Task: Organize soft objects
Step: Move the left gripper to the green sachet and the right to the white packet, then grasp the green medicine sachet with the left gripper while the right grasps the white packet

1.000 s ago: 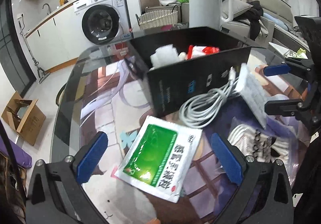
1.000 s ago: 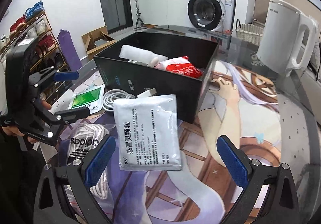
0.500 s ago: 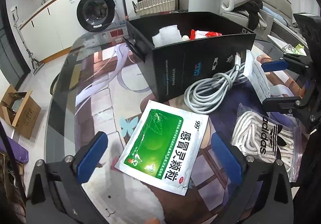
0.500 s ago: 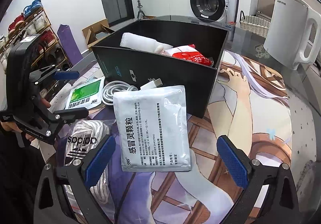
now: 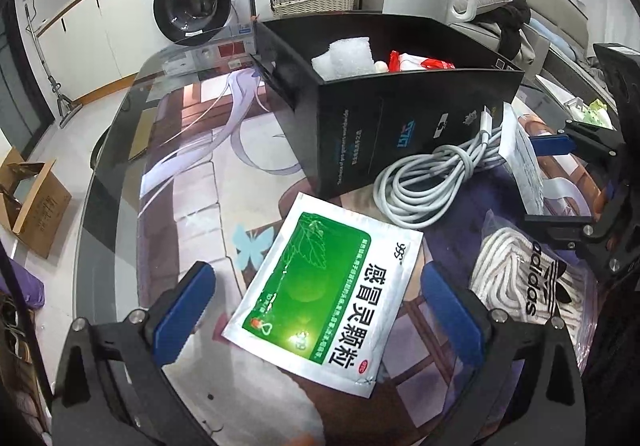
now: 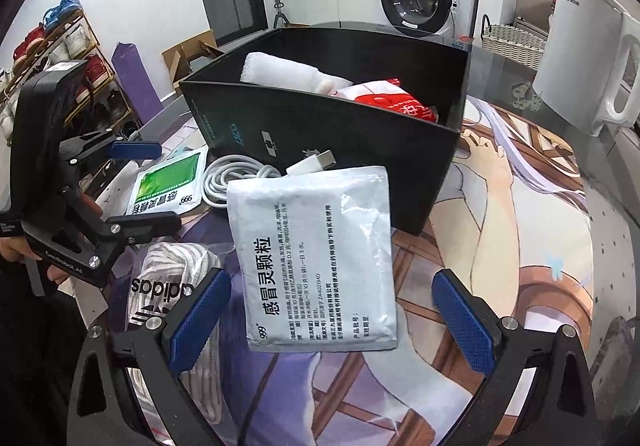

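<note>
Between both open tools — left tool (image 5: 320, 310), right tool (image 6: 332, 310) — sachets lie flat.

Partly concealed and cropped items across both wrist views.

Hiding most of the box contents behind the near wall of the black box (image 5: 400, 118): only the tops of the white foam roll (image 5: 344, 58) and the red-and-white packet (image 6: 394, 102) showing. Covering part of the white cable (image 6: 236, 176) with the silver sachet (image 6: 316, 258). Cutting off the adidas lace bag (image 5: 528, 282) at the right, behind the right gripper (image 5: 560, 178). Cropping the kettle (image 6: 588, 58) at the frame edge. Remaining illegible: fine print on the silver sachet.
</note>
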